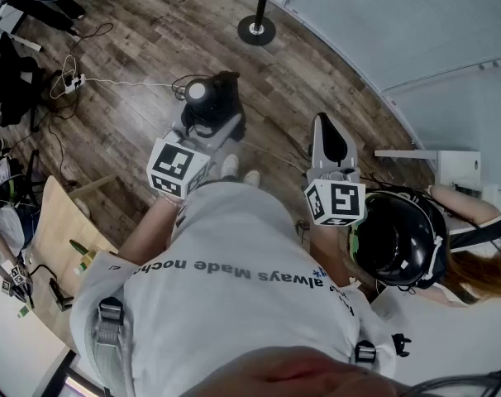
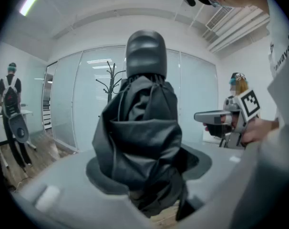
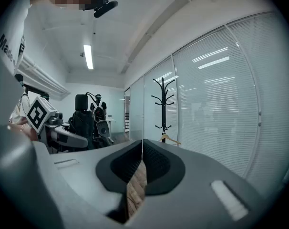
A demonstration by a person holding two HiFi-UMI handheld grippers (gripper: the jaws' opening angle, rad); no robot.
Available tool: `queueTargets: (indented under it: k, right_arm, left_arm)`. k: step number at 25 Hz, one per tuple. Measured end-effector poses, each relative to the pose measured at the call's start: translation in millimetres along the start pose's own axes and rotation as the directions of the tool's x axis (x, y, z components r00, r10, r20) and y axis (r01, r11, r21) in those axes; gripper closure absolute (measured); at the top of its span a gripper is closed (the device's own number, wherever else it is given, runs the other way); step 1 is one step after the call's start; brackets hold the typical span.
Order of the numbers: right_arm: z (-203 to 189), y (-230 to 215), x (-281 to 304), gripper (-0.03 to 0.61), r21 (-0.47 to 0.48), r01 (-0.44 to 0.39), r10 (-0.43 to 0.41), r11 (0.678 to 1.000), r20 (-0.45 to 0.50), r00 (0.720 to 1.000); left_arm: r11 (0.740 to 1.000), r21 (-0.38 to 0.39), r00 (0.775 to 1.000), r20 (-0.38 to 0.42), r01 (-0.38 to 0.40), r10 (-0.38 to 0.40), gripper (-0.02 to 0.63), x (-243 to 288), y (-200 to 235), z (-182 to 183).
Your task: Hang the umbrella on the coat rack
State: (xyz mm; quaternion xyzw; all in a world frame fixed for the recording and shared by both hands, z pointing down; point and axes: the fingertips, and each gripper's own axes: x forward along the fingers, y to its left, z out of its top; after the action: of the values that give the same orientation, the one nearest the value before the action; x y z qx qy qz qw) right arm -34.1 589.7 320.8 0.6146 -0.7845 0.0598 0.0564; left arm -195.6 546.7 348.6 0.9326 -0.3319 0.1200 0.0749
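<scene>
left gripper (image 2: 147,168) clamps the umbrella (image 2: 139,123), right gripper (image 3: 140,163) closed, empty; soft fabric could slip before the far coat rack (image 3: 162,106).

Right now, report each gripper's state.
Left gripper: closed on the folded black umbrella.
Right gripper: closed, holding nothing.

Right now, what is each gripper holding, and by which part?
Left gripper clamps the folded black umbrella around its fabric; right gripper is shut, empty.

Folded black umbrella (image 2: 142,128) stands upright; coat rack (image 3: 162,109) stands apart.
</scene>
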Motion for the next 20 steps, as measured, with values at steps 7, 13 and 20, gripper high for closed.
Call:
queueTargets:
  k: [7, 13, 20]
  right_arm:
    - [-4, 5, 4, 0.571, -0.006, 0.0, 0.0, 1.0, -0.002, 1.0]
    - [-2, 11, 22, 0.571, 0.029, -0.011, 0.011, 1.0, 0.011, 1.0]
    - [-12, 27, 48, 0.572, 0.016, 0.007, -0.007, 1.0, -0.009, 1.0]
  left_arm:
    - [1.0, 0.003, 1.0, 0.002, 0.007, -0.007, 0.331, -1, 5, -6]
    - [1.0, -0.008, 1.0, -0.008, 0.024, -0.024, 0.331, 1, 20, -10]
    - [0.999, -0.003, 0.999, -0.016, 0.032, -0.032, 0.331, 1, 54, -19]
